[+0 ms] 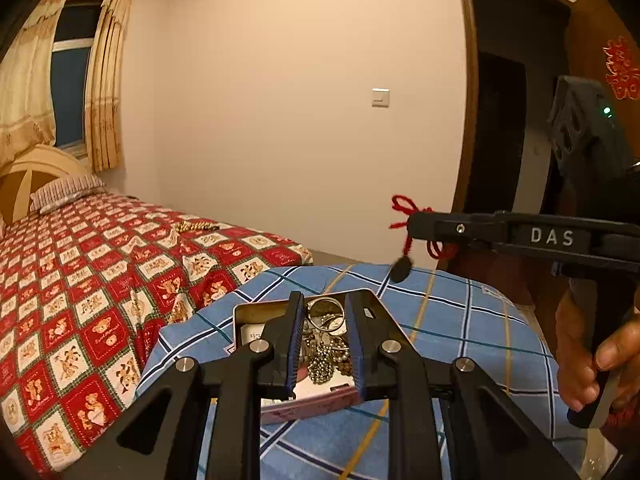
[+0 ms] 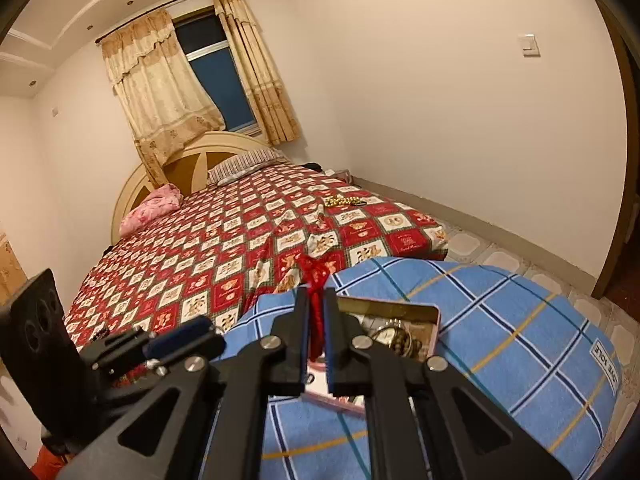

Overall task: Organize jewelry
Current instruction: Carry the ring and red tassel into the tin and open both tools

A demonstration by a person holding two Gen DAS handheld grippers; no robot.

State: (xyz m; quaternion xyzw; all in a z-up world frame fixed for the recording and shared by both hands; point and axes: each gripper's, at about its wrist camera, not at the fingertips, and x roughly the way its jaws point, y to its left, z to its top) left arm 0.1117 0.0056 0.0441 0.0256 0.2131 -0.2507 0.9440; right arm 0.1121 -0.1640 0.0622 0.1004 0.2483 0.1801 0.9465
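Observation:
A pink metal tin (image 1: 304, 404) lies open on a blue plaid cushion (image 1: 460, 320), holding bangles and bead strings (image 1: 326, 332). My left gripper (image 1: 324, 340) is open, its jaws straddling the tin's contents. My right gripper (image 2: 317, 332) is shut on a red cord necklace (image 2: 318, 280). In the left wrist view that gripper (image 1: 412, 226) is above and right of the tin, and the red cord (image 1: 404, 208) hangs from it with a dark pendant (image 1: 401, 269). The tin (image 2: 404, 312) is just right of the right gripper. A gold bead string (image 2: 343, 201) lies on the bed.
A bed with a red patterned quilt (image 1: 80, 280) lies left of the cushion, with pillows (image 2: 154, 206) at the headboard. A white wall and an open doorway (image 1: 504, 120) are behind. Tiled floor (image 2: 500, 256) runs along the wall.

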